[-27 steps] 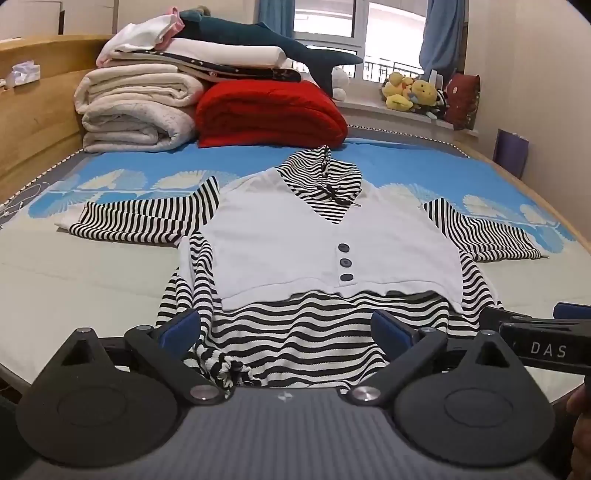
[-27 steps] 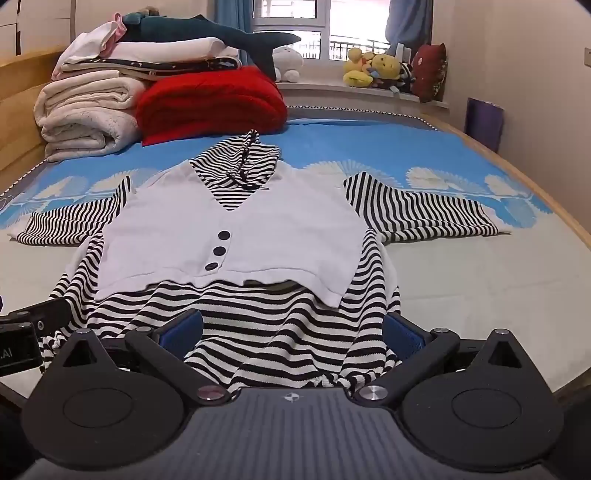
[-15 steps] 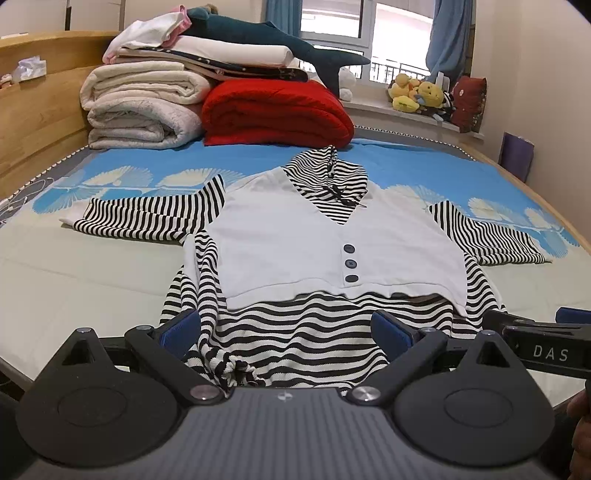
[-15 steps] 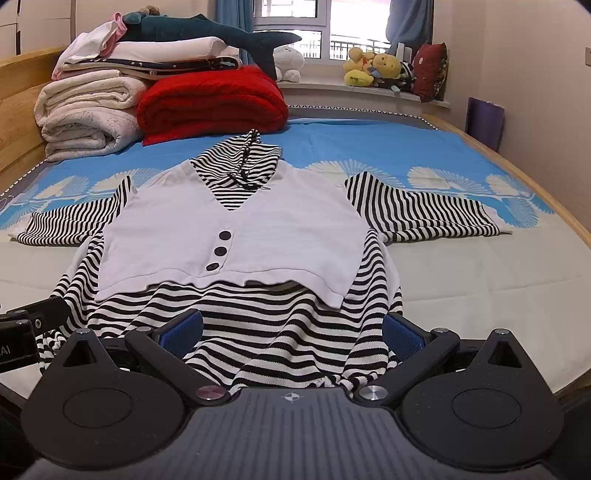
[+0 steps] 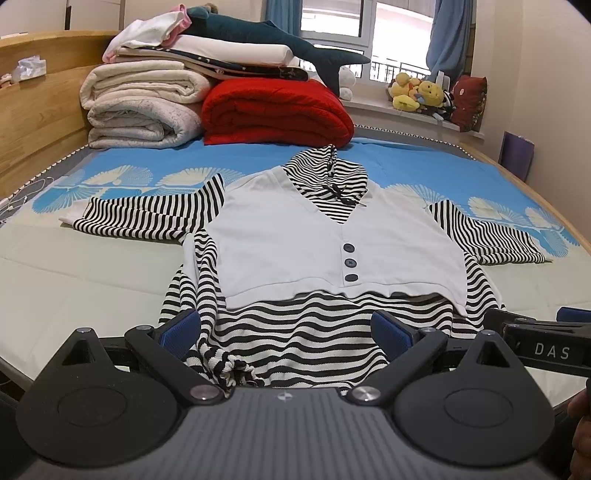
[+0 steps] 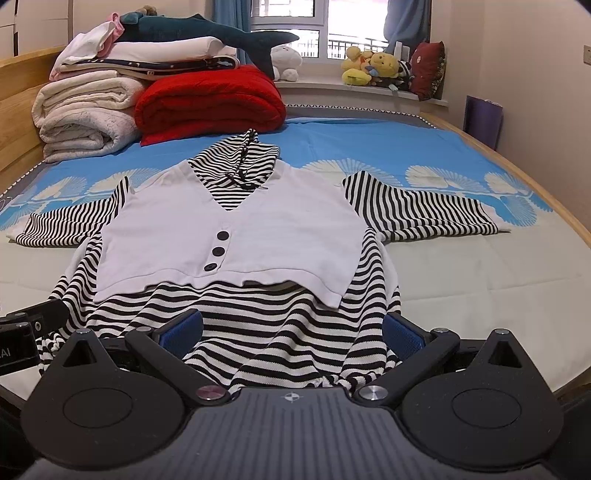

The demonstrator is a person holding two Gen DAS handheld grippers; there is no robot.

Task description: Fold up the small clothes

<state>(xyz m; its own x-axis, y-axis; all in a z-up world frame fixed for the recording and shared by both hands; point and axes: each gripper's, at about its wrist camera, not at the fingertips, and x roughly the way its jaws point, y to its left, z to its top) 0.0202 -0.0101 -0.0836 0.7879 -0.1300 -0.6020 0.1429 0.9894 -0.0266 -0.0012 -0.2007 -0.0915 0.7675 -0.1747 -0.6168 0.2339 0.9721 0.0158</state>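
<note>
The striped top (image 5: 317,236) lies spread flat across the middle of both frames, sleeves out to either side, hem nearest the cameras. The left gripper (image 5: 288,332) and right gripper (image 6: 291,332) sit low at the hem, jaws apart and empty. Each should pinch one hem corner, catching both layers, then lift evenly.

Wooden-framed bed (image 5: 517,177) with blue patterned sheet (image 5: 406,162); folded blankets (image 5: 147,99) at 11 o'clock; daylit window (image 5: 332,18) with blue curtains (image 5: 448,33) at 12 o'clock; plush toys (image 6: 373,66) on sill; cream wall (image 6: 535,74) at 2 o'clock.
</note>
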